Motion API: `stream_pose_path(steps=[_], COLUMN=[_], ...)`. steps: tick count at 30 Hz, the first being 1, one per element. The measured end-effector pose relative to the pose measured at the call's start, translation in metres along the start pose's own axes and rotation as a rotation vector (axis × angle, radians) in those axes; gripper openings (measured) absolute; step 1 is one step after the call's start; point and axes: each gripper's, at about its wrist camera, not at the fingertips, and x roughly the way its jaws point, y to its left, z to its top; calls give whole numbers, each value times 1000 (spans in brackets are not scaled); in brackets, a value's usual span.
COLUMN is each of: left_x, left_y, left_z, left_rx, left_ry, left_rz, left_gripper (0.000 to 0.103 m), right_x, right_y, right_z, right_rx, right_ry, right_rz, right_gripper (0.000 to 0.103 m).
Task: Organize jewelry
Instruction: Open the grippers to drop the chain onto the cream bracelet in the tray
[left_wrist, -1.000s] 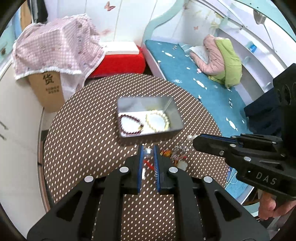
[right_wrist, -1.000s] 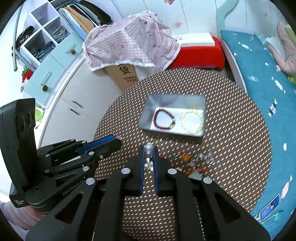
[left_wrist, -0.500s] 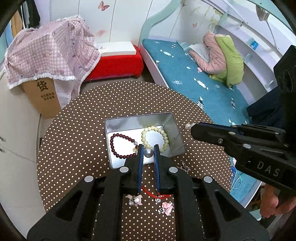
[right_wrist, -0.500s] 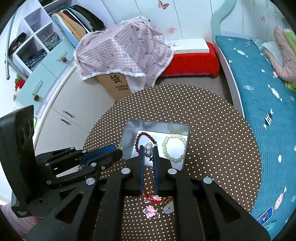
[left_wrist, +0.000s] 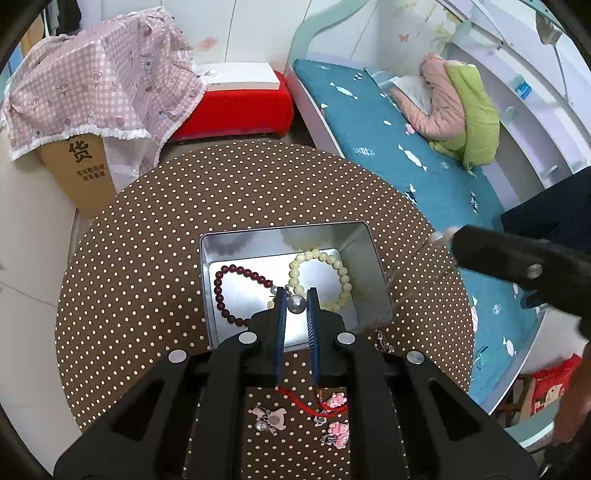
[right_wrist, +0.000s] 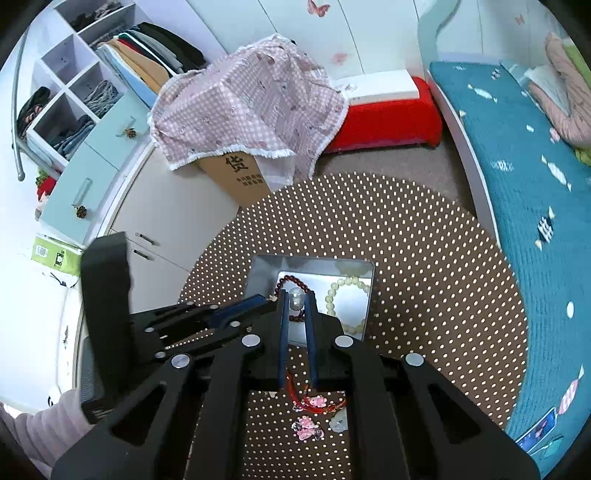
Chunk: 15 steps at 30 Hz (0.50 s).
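A silver tin (left_wrist: 280, 230) on the brown dotted table (left_wrist: 147, 258) holds a dark red bead bracelet (left_wrist: 221, 291) and a pale yellow bead bracelet (left_wrist: 332, 258). My left gripper (left_wrist: 296, 291) hangs over the tin's near side, shut on a grey pearl bead (left_wrist: 296, 303). My right gripper (right_wrist: 296, 293) is likewise shut on a white pearl bead (right_wrist: 296, 298) above the tin (right_wrist: 310, 260). A thin chain (left_wrist: 410, 258) trails from the blurred right gripper (left_wrist: 458, 240). The left gripper (right_wrist: 264, 298) sits just left of the right one's tips.
Pink charms (left_wrist: 338, 430) and a red cord (left_wrist: 299, 400) lie on the table under the grippers. Beyond the table stand a cardboard box under a pink cloth (left_wrist: 88, 96), a red stool (left_wrist: 236, 110) and a teal bed (left_wrist: 406, 155). White cabinets (right_wrist: 155, 221) are at the left.
Both grippers have moved forward from above the loose charms to above the tin, each still holding its pearl. The charms now lie behind the fingertips.
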Motion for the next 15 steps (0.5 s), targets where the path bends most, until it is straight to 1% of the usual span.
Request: stream_pose_path(steps=[3,5,8,11,14,15], left_x=[0,3,12,20,27,29], left_y=[2,3,5,6,8,8], left_z=[1,1,2,2,1,0], left_rx=[-5,-5,-7,-4,-10,-11], left_ry=[-4,-2,16,31,51,57], left_rz=[-8,-12,-11,-7,-1,1], left_gripper=[11,11,11,11,12,12], right_x=[-6,-1,15,36,53,56], right_y=[5,4,-3,-7,-11,-12], right_z=[2,1,-2,-10,-18,-19], right_rx=[-25,-37,1,26,56,59], right_ry=[-9,-1,30,72,109,119], right_rz=[28,0,3,-25,-27,-36], right_gripper=[8,8,8,8,8,11])
